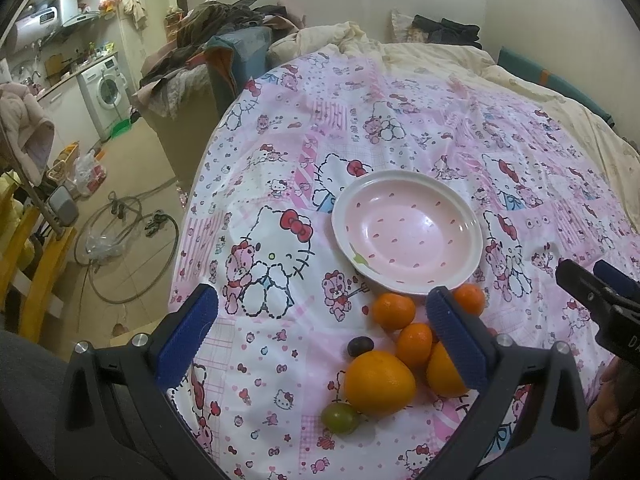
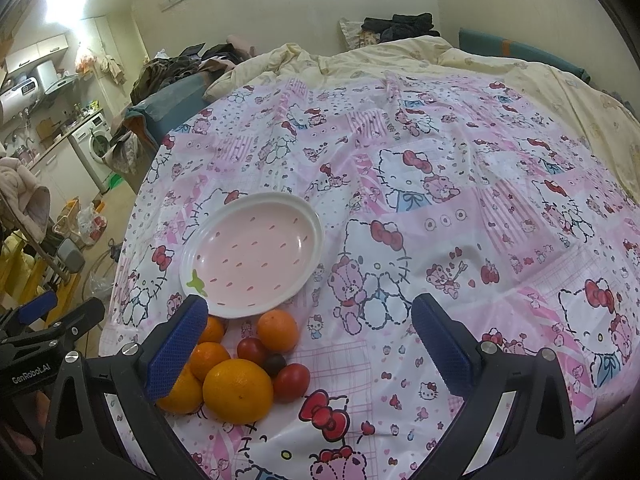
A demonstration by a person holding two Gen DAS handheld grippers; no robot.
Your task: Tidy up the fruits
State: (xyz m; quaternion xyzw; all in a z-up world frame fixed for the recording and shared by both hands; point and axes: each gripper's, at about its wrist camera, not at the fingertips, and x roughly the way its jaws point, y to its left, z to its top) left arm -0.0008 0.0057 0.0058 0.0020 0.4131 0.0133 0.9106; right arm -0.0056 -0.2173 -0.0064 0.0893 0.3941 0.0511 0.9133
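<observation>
A pink plate with a white rim sits empty on the Hello Kitty cloth. In front of it lies a cluster of fruit: a large orange, a second large orange, small tangerines, a dark grape, a green grape, and red cherry tomatoes. My left gripper is open and empty above the fruit's left side. My right gripper is open and empty above the fruit's right side.
The Hello Kitty cloth covers a bed, with a cream duvet behind it. The bed's left edge drops to a floor with hoses. The other gripper shows at each view's side.
</observation>
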